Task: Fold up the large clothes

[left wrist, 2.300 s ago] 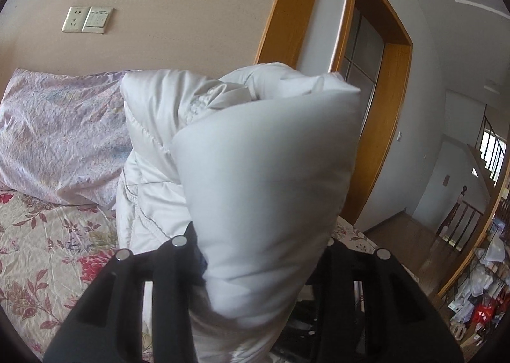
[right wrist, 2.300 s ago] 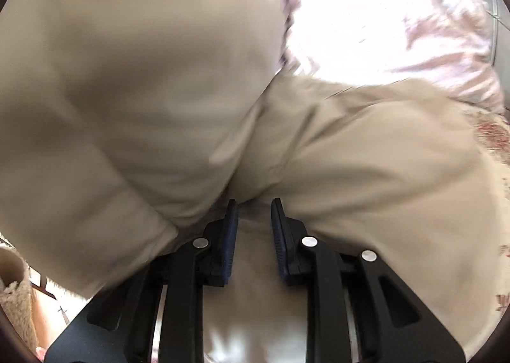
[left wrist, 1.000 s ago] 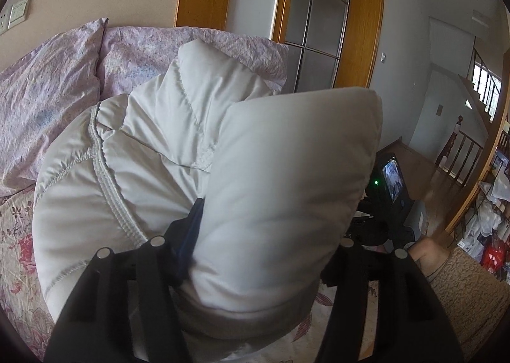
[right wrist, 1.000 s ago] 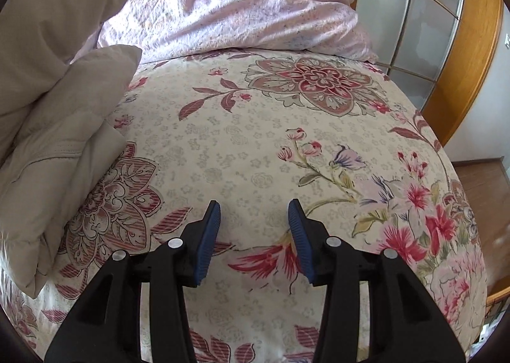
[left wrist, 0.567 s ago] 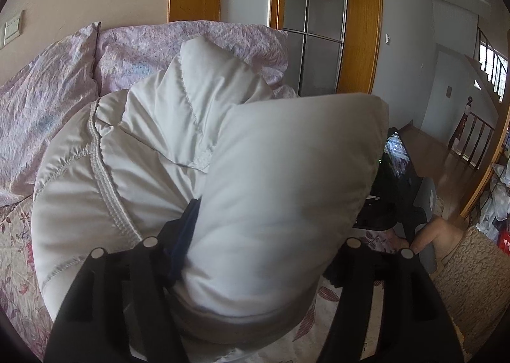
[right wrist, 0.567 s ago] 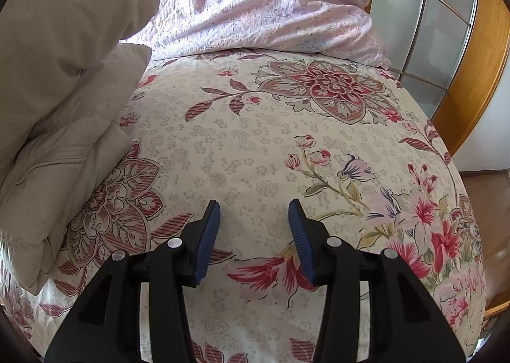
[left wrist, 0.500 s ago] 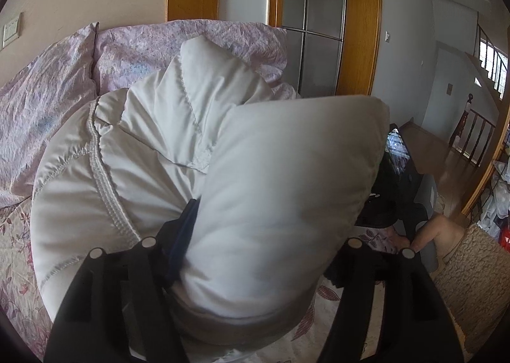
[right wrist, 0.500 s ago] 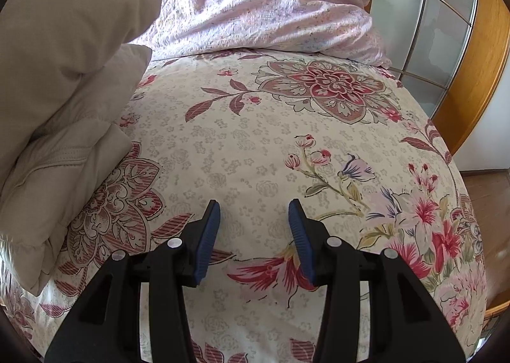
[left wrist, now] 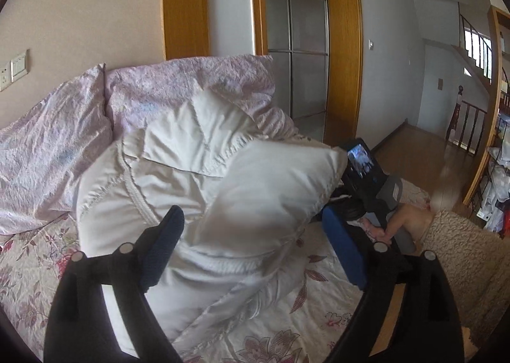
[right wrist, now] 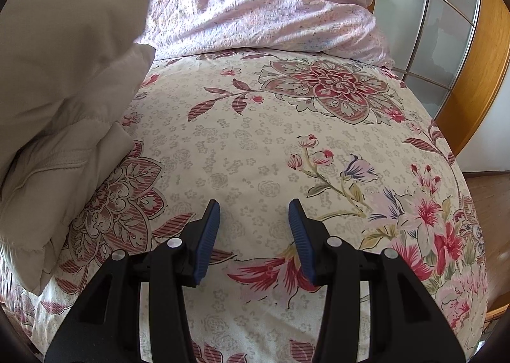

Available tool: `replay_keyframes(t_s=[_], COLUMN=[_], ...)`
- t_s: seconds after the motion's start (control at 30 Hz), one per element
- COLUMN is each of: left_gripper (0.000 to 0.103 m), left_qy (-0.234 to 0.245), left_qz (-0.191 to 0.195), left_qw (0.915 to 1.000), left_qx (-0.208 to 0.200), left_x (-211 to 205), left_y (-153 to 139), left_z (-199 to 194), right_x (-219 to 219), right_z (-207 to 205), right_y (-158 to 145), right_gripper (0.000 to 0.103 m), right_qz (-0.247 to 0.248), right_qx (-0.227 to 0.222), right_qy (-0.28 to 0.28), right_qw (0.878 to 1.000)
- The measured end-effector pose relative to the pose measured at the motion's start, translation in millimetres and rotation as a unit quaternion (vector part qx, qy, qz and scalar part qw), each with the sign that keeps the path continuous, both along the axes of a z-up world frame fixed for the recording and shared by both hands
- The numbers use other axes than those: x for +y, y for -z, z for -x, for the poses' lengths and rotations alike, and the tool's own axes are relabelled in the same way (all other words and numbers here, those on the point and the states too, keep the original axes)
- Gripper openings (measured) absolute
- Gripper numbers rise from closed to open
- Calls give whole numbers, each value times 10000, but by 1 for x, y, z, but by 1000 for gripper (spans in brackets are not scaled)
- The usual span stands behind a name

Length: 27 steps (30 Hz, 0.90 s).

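Two grippers show, one per wrist view, and neither is clamped on anything. Nearest in the left view, the left gripper has just been spreading its jaws and now stands wide: the folded white puffy jacket still bulges between the blue pads, but the right pad is clear of it, and whether the left pad still brushes the fabric cannot be told. That jacket sits in a rounded bundle on the flowered bedspread, its quilted seams and a ribbed hem showing on the near side. Just past its right edge is the other handheld gripper with a small lit screen, and a hand with a fuzzy beige sleeve holding it. Behind the jacket lie pale purple pillows against the wall — farther still, a wooden door frame with frosted glass panes. In the right view, the right gripper hovers with its jaws partly apart over bare bedspread, nothing between the pads. To its left the jacket's edge is stacked in soft layers on the bed — well apart from the pads — with the pillows beyond at the head of the bed.
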<state>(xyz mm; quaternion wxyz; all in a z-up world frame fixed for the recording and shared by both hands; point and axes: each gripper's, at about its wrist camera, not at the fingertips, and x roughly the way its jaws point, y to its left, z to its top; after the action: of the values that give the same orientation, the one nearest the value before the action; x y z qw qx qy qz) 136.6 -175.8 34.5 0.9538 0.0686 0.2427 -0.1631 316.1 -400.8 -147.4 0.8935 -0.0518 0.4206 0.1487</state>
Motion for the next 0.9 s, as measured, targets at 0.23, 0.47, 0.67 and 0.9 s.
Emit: replay_keyframes(t_s=[0.23, 0.47, 0.67, 0.9], left_gripper=[90, 90, 90, 89], left_qy=[-882, -1650, -1630, -1620], left_qz=[165, 10, -102, -197], left_qw=[9959, 9860, 9850, 9846], left_qx=[-114, 252, 557, 631], left_x=[59, 95, 85, 67], left_y=[-26, -9, 19, 39], left_z=[-10, -55, -78, -89], right_x=[3, 4, 2, 1], right_z=[1, 1, 0, 0], right_y=[0, 0, 0, 1], right_gripper=[47, 51, 54, 54], right_qz=[124, 195, 164, 130], right_qx=[-59, -85, -62, -46], right_qy=[2, 48, 85, 91], right_qw=[9999, 9998, 9998, 9999])
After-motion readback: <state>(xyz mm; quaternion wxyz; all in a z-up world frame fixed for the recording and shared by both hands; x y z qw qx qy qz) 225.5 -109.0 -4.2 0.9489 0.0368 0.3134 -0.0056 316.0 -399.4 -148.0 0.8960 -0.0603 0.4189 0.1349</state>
